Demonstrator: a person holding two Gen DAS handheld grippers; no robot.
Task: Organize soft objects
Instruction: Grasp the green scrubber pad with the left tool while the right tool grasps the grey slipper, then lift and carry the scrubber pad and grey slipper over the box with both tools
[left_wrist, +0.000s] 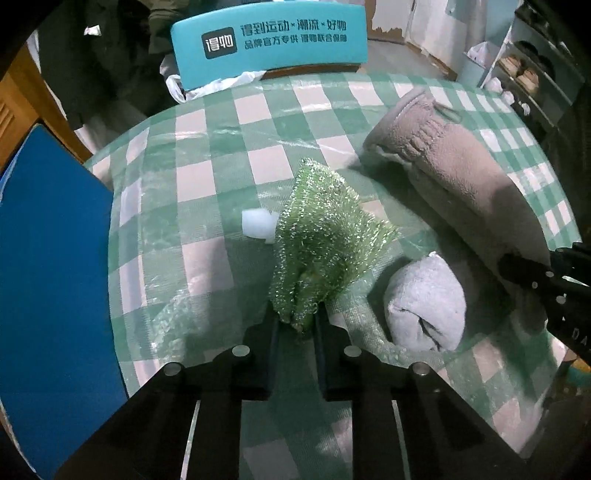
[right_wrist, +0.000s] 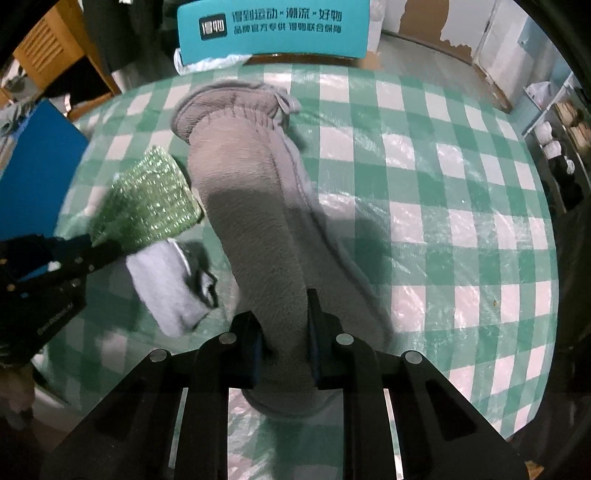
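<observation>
My left gripper (left_wrist: 295, 317) is shut on a glittery green scouring cloth (left_wrist: 321, 236), held just above the checked tablecloth; the cloth also shows in the right wrist view (right_wrist: 147, 203). My right gripper (right_wrist: 284, 325) is shut on a long brown fleece slipper-boot (right_wrist: 251, 206), which lies along the table away from me and shows in the left wrist view (left_wrist: 454, 173). A rolled light-grey sock (left_wrist: 424, 302) lies between them, also in the right wrist view (right_wrist: 166, 284). A small white lump (left_wrist: 258, 225) sits left of the green cloth.
The round table has a green-and-white checked cloth (right_wrist: 443, 221). A teal chair back (left_wrist: 269, 48) stands at the far edge. A blue board (left_wrist: 51, 277) is at the left. Shelves with shoes (left_wrist: 524, 70) stand at the right.
</observation>
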